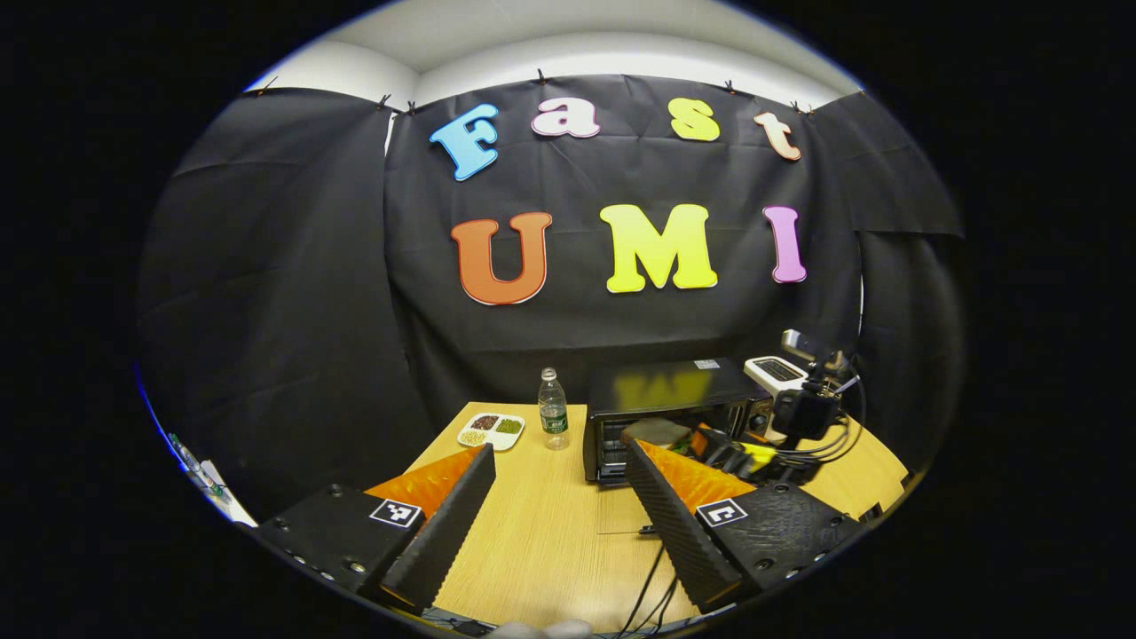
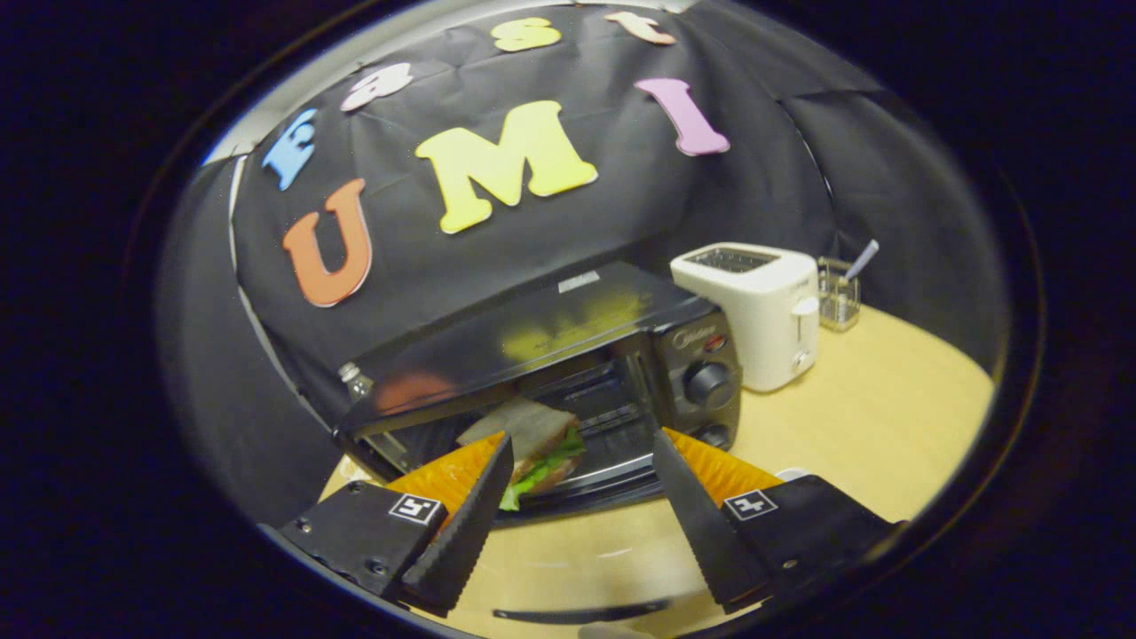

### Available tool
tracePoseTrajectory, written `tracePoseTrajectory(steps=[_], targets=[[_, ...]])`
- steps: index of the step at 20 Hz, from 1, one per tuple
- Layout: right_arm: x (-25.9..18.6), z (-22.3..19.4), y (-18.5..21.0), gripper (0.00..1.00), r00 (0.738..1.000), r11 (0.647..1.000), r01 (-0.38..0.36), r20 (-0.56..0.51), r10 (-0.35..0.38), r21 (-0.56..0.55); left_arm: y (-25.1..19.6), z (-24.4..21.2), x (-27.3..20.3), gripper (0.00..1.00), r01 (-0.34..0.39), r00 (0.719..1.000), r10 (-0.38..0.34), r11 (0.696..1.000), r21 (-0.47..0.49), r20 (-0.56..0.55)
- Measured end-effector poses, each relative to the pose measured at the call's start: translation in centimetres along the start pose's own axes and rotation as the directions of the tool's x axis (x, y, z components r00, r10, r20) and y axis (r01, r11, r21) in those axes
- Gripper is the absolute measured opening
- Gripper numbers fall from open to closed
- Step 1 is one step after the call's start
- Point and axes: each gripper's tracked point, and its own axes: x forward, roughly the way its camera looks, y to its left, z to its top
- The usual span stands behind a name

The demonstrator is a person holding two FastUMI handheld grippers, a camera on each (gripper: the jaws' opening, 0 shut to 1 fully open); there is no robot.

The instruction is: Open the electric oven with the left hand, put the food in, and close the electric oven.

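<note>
Sandwich (image 2: 532,439), at twelve o'clock of our spread right gripper (image 2: 577,497), seems soft and loose-layered; we would pinch its crusts lightly.

The electric oven (image 2: 550,355) is a black countertop unit with a glossy top; it stands on the wooden table, its control panel with two round knobs at its right end; its door is open, folded down toward the viewer, exposing the wire rack. The food, a sandwich (image 2: 532,439) of brown bread and green lettuce, lies tilted at the cavity's front edge.
</note>
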Motion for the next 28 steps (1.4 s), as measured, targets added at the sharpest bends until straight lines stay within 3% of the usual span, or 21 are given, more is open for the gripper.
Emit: tracePoseTrajectory(steps=[1, 4, 9, 16, 22, 23, 24, 28], targets=[[-1.9, 1.1, -1.0, 1.00, 1.000, 0.999, -0.006, 0.011, 0.006, -0.043, -0.2, 0.0, 0.2, 0.97, 0.000, 1.000, 0.000, 1.000, 0.002, 0.006], [-7.2, 4.2, -3.3, 1.00, 0.999, 0.986, -0.040, 0.013, 0.043, -0.159, -0.6, -0.6, 1.1, 0.97, 0.005, 1.000, -0.005, 1.000, 0.011, 0.023], [-13.7, 10.1, -8.9, 1.00, 0.996, 0.964, -0.005, 0.080, 0.027, -0.266, -3.3, -4.5, 3.4, 0.97, 0.016, 1.000, -0.016, 1.000, 0.011, -0.003], [-19.9, 16.6, -13.5, 1.00, 0.991, 0.954, 0.036, 0.132, 0.004, -0.299, -10.2, -13.9, 6.4, 0.97, 0.078, 0.989, -0.081, 0.997, -0.025, -0.127], [-23.1, 18.0, -16.6, 1.00, 0.992, 0.953, 0.069, 0.122, -0.033, -0.295, -15.4, -22.0, 8.3, 0.97, 0.133, 0.957, -0.140, 0.990, -0.044, -0.253], [-23.3, 18.0, -17.1, 0.90, 0.992, 0.952, 0.078, 0.119, -0.044, -0.296, -16.1, -23.1, 8.4, 0.97, 0.143, 0.951, -0.148, 0.989, -0.039, -0.272], [-23.6, 18.0, -17.4, 1.00, 0.992, 0.951, 0.083, 0.118, -0.050, -0.296, -16.5, -24.0, 8.7, 0.97, 0.147, 0.947, -0.152, 0.988, -0.036, -0.283], [-24.6, 18.4, -18.2, 1.00, 0.990, 0.947, 0.107, 0.117, -0.074, -0.304, -17.7, -26.8, 10.2, 0.97, 0.157, 0.933, -0.164, 0.986, -0.045, -0.321]])
